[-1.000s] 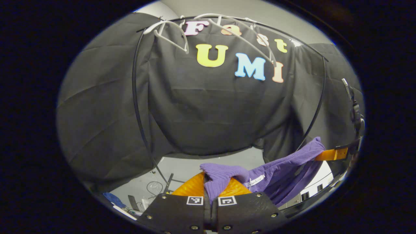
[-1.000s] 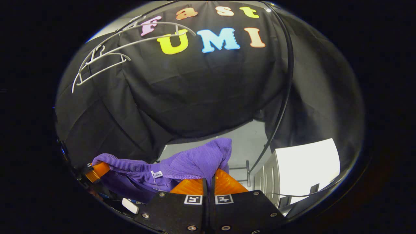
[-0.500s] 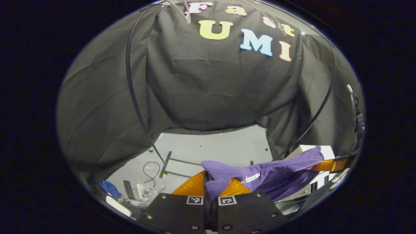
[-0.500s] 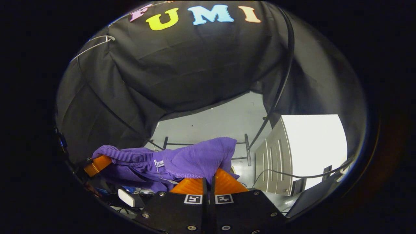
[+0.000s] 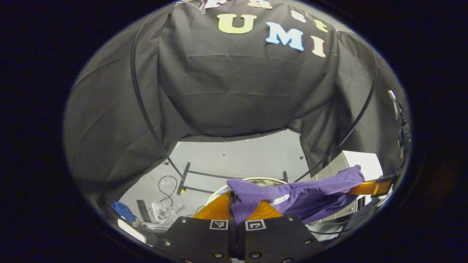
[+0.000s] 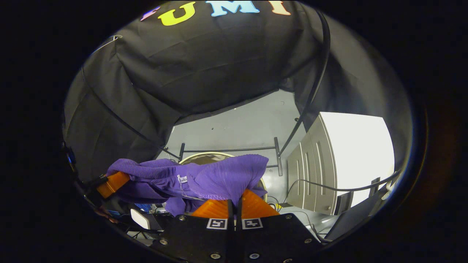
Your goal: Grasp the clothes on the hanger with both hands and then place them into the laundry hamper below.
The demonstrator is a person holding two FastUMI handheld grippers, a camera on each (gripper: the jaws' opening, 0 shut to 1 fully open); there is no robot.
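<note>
A purple knitted garment [image 5: 303, 193] hangs stretched between both grippers. In the left gripper view my left gripper [image 5: 237, 209] is shut on one end of it, the fabric bunched over the fingertips. The right gripper [image 5: 373, 187] holds the other end at the far right. In the right gripper view my right gripper [image 6: 234, 205] is shut on the garment [image 6: 223, 177], and the left gripper [image 6: 111, 183] grips it at the left. The round cream rim of the hamper [image 5: 256, 179] [image 6: 204, 155] shows on the floor just behind and below the garment. A thin white hanger [image 6: 109, 38] is at the upper left.
A white cabinet [image 6: 351, 153] [image 5: 356, 160] stands at the right. The black rack's floor bar [image 5: 208, 174] and curved poles [image 6: 314, 91] frame the hamper. Cables, clear plastic [image 5: 162, 212] and a blue cloth [image 5: 122, 212] lie on the grey floor at the left.
Both grippers have moved down with the garment still held. The hangers slid up out of sight, more floor shows, and the hamper's rim has come into view under the garment.
</note>
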